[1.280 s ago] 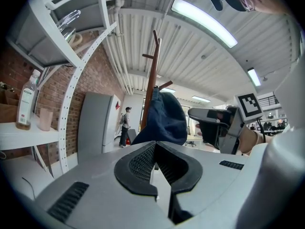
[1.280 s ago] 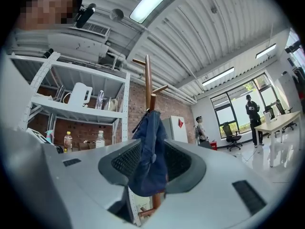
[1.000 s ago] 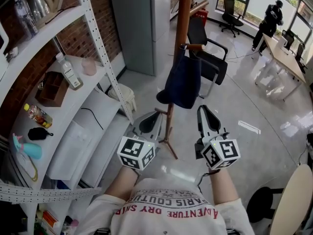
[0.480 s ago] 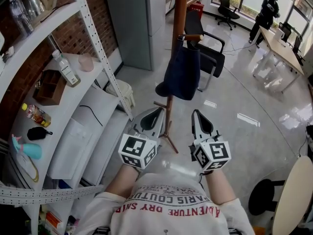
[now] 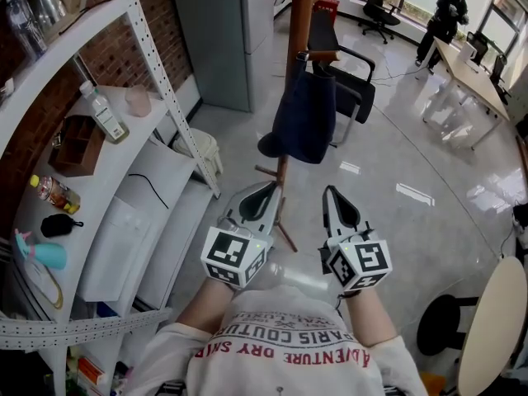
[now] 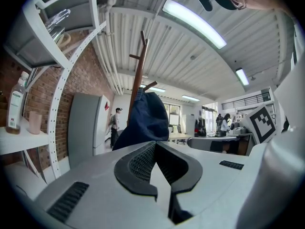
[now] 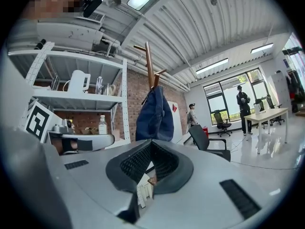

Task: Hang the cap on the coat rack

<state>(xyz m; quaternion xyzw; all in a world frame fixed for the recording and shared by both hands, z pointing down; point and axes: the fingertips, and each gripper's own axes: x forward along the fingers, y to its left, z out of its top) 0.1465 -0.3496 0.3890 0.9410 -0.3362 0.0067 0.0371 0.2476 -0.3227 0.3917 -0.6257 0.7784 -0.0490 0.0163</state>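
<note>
A dark blue cap (image 5: 305, 122) hangs from a peg of the wooden coat rack (image 5: 299, 15), clear of both grippers. In the head view my left gripper (image 5: 267, 188) and right gripper (image 5: 331, 191) are held side by side close to my body, well below and short of the cap. Both are shut with nothing between the jaws. The left gripper view looks over the shut left gripper (image 6: 153, 143) at the cap (image 6: 145, 118) on the rack's pole (image 6: 138, 75). From the right gripper (image 7: 151, 141), the cap (image 7: 153, 113) hangs straight ahead.
White metal shelving (image 5: 157, 73) stands at the left with a bottle (image 5: 101, 114), a cup and a wooden box. A grey cabinet (image 5: 223, 31) and a black office chair (image 5: 351, 85) flank the rack. A person (image 5: 445, 11) stands by a desk far back.
The right gripper's jaws have closed and it has drifted a little left and back toward me. The left gripper has edged forward. The cap stays hanging on the rack.
</note>
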